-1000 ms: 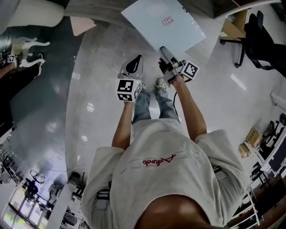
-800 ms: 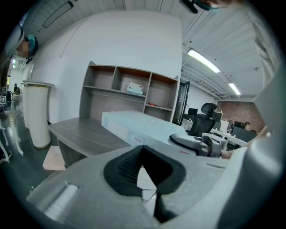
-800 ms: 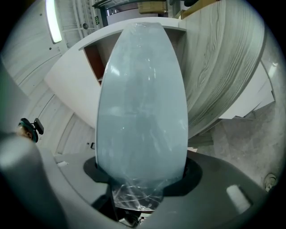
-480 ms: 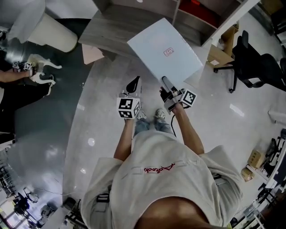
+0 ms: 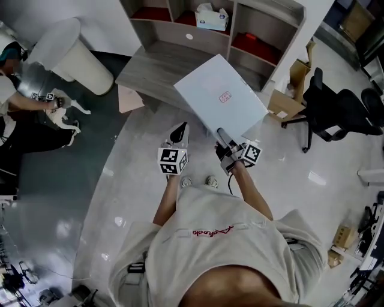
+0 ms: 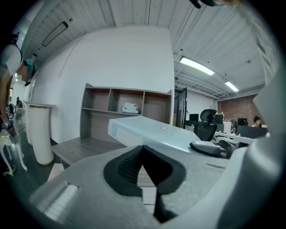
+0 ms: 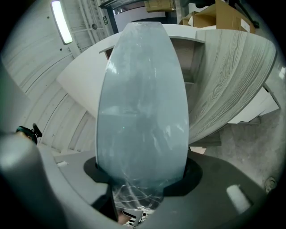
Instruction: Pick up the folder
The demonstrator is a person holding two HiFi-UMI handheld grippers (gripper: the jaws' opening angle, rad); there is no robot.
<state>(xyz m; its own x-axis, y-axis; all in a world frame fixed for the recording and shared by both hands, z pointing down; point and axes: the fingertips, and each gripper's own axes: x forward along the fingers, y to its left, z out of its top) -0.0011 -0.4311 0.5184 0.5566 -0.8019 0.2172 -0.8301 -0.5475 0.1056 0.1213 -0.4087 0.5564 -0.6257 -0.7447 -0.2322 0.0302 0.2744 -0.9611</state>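
Your right gripper (image 5: 221, 134) is pinching the folder (image 5: 221, 96) at its near edge. In the right gripper view the pale blue folder (image 7: 142, 103) runs straight out from between the jaws and both pads press on it. The folder is off any surface, up in the air in front of you and tilted. It has a small red label on its top face. In the head view its far half overlaps the right end of the grey wooden desk (image 5: 153, 72).

Your left gripper (image 5: 180, 129) is just left of the folder and not touching it. The left gripper view shows its jaws (image 6: 143, 150) pressed together with nothing between them. The folder (image 6: 152, 133) shows there to the right, with the desk (image 6: 82, 147) lower and further off.

Far side: an open shelf unit (image 5: 240, 27) stands behind the desk, with a tissue box (image 5: 210, 17) in one compartment. A white cylinder bin (image 5: 78, 57) stands left of the desk. A black office chair (image 5: 336, 111) and a cardboard box (image 5: 287, 105) are on the right. Another person (image 5: 21, 117) is at the far left edge.
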